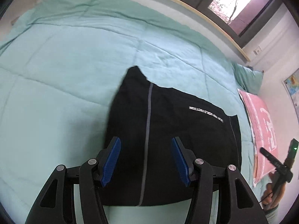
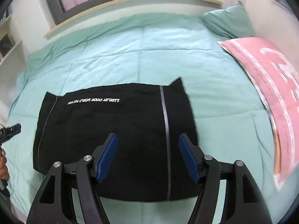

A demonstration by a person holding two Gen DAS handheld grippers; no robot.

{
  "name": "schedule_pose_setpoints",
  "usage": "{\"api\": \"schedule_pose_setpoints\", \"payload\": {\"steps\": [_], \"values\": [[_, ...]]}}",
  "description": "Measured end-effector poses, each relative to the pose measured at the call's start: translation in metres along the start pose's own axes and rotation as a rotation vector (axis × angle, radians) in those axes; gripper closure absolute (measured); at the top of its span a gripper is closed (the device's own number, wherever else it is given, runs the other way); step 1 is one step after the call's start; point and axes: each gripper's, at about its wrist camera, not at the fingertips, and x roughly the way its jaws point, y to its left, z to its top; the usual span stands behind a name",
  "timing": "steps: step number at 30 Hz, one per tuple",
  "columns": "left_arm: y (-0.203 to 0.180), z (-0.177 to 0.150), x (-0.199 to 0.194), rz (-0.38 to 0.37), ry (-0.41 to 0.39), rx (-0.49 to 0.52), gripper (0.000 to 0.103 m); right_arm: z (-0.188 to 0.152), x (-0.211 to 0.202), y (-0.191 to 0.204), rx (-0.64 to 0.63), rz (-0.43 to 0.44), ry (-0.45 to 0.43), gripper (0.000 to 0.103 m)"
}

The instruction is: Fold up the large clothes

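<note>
A black garment (image 1: 168, 130) with grey stripes and white lettering lies folded into a flat rectangle on the light green bedspread (image 1: 65, 74). It also shows in the right wrist view (image 2: 115, 130). My left gripper (image 1: 145, 140) is open and empty, above the garment's left part. My right gripper (image 2: 147, 138) is open and empty, above the garment's right part. The right gripper also shows at the far right of the left wrist view (image 1: 276, 160), and the left gripper at the left edge of the right wrist view (image 2: 11, 130).
A pink pillow (image 2: 271, 85) lies at the right end of the bed, with a green pillow (image 2: 229, 20) behind it. A window sill (image 2: 130, 5) and window run along the far side. Shelves (image 2: 11, 50) stand at the left.
</note>
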Motion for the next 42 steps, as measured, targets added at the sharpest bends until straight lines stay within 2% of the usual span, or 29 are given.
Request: {"api": "schedule_pose_setpoints", "payload": {"steps": [3, 5, 7, 8, 9, 11, 13, 15, 18, 19, 23, 27, 29, 34, 37, 40, 42], "values": [[-0.003, -0.003, -0.017, 0.024, -0.022, 0.058, 0.045, 0.0, -0.028, -0.007, 0.004, -0.042, -0.052, 0.033], [-0.01, -0.003, -0.031, 0.052, -0.043, 0.096, 0.045, 0.0, -0.052, -0.008, -0.008, -0.108, -0.125, 0.032], [-0.019, -0.005, -0.049, 0.079, -0.074, 0.136, 0.045, 0.0, -0.069, -0.01, -0.013, -0.151, -0.176, 0.018], [-0.022, -0.004, -0.052, 0.087, -0.081, 0.143, 0.045, -0.001, -0.07, -0.008, -0.017, -0.155, -0.188, 0.006], [-0.024, -0.004, -0.053, 0.086, -0.078, 0.149, 0.045, -0.003, -0.071, -0.007, -0.028, -0.143, -0.204, 0.005], [-0.021, -0.002, -0.05, 0.083, -0.061, 0.145, 0.045, -0.003, -0.064, -0.01, -0.037, -0.126, -0.182, 0.005], [-0.013, -0.002, -0.041, 0.118, -0.042, 0.125, 0.045, -0.003, -0.05, -0.018, -0.022, -0.138, -0.148, 0.005], [-0.004, -0.003, -0.029, 0.104, -0.018, 0.113, 0.045, -0.003, -0.032, -0.03, 0.012, -0.112, -0.111, 0.005], [0.01, -0.002, -0.008, 0.09, -0.028, 0.105, 0.045, -0.005, 0.002, -0.044, 0.022, -0.097, -0.056, 0.005], [0.016, -0.001, 0.002, 0.072, -0.022, 0.106, 0.045, -0.006, 0.02, -0.049, 0.015, -0.085, -0.013, 0.005], [0.046, 0.008, 0.049, -0.061, 0.069, 0.004, 0.045, -0.01, 0.072, -0.061, -0.015, -0.086, 0.101, 0.005], [0.068, 0.015, 0.095, -0.13, 0.16, -0.072, 0.045, -0.014, 0.122, -0.081, 0.069, 0.054, 0.215, 0.005], [0.076, 0.016, 0.117, -0.18, 0.207, -0.106, 0.045, -0.015, 0.14, -0.088, 0.097, 0.094, 0.243, 0.005], [0.078, 0.013, 0.157, -0.283, 0.308, -0.123, 0.045, -0.019, 0.179, -0.107, 0.175, 0.274, 0.307, 0.005], [0.076, 0.012, 0.171, -0.313, 0.328, -0.121, 0.044, -0.022, 0.202, -0.116, 0.218, 0.386, 0.356, 0.005], [0.08, 0.01, 0.183, -0.37, 0.356, -0.161, 0.039, -0.026, 0.22, -0.118, 0.244, 0.481, 0.392, 0.003], [0.085, 0.009, 0.192, -0.404, 0.376, -0.19, 0.038, -0.026, 0.228, -0.116, 0.247, 0.518, 0.402, 0.001]]}}
